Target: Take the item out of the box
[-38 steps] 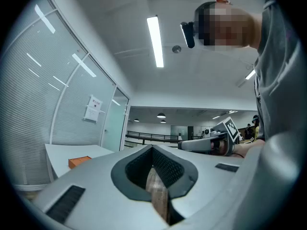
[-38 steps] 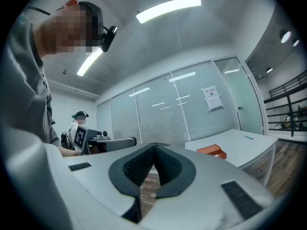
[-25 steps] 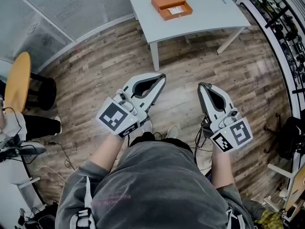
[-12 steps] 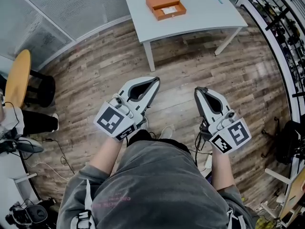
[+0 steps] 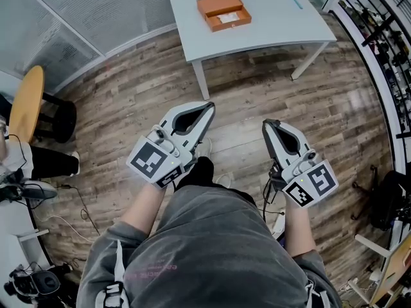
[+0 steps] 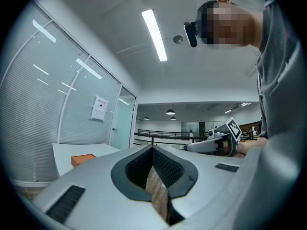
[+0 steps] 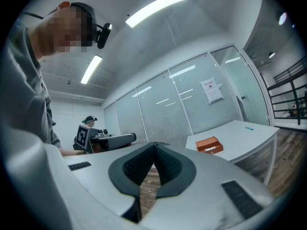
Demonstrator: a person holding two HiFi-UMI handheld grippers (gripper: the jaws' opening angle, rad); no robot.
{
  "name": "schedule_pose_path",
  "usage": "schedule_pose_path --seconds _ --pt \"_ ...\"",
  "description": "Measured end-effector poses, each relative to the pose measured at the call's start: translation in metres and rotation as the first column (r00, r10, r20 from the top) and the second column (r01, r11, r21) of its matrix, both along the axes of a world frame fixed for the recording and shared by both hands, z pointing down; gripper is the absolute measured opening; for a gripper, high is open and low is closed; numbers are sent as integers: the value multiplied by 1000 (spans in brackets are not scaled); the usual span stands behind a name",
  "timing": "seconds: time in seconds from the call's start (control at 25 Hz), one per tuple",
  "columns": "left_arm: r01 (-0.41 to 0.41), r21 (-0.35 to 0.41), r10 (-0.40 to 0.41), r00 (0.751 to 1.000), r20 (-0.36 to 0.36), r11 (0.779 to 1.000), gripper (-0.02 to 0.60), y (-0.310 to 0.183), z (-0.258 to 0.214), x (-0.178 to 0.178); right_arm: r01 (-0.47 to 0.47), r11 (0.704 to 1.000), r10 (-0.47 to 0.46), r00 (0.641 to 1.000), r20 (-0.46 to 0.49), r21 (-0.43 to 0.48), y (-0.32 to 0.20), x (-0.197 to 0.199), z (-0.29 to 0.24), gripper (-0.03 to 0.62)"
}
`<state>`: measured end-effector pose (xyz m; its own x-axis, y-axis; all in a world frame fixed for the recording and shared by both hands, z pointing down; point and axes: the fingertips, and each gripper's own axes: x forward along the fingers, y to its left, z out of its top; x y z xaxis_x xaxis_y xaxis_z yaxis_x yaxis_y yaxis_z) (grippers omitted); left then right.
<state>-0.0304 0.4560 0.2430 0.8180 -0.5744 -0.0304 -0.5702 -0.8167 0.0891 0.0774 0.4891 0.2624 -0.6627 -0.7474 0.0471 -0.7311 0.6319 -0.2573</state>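
Observation:
An open orange box (image 5: 223, 11) with a white item (image 5: 229, 18) in its tray lies on the white table (image 5: 270, 18), far ahead of both grippers. Over the wood floor, at waist height, my left gripper (image 5: 210, 106) and right gripper (image 5: 270, 124) both point level toward the table. Both are shut with nothing between the jaws. From the left gripper (image 6: 152, 147) view the box (image 6: 83, 160) is small at lower left. From the right gripper (image 7: 154, 144) view the box (image 7: 209, 144) sits on the table (image 7: 244, 135) at right.
A table leg (image 5: 200, 79) stands between me and the box, and a blue pen (image 5: 297, 0) lies on the tabletop. A round wooden table (image 5: 26, 104) and a seated person (image 5: 19, 172) are at left. A glass partition (image 5: 96, 11) runs along the back and a rack (image 5: 385, 37) lines the right wall.
Both grippers have drifted slightly left in the head view and stayed shut. A foot has stepped forward between them. The box sits a little lower in the picture.

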Motion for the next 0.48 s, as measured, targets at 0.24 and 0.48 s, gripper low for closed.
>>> schedule_pose_path --seconds 0.24,0.48 --pt "16 1 -16 1000 -10 1000 3 -28 6 6 16 1000 -16 1000 -6 3 -28 7 4 5" --pt "19 -13 -19 1000 -18 1000 3 -63 19 8 23 1000 -23 1000 -11 -10 -63 7 15 5"
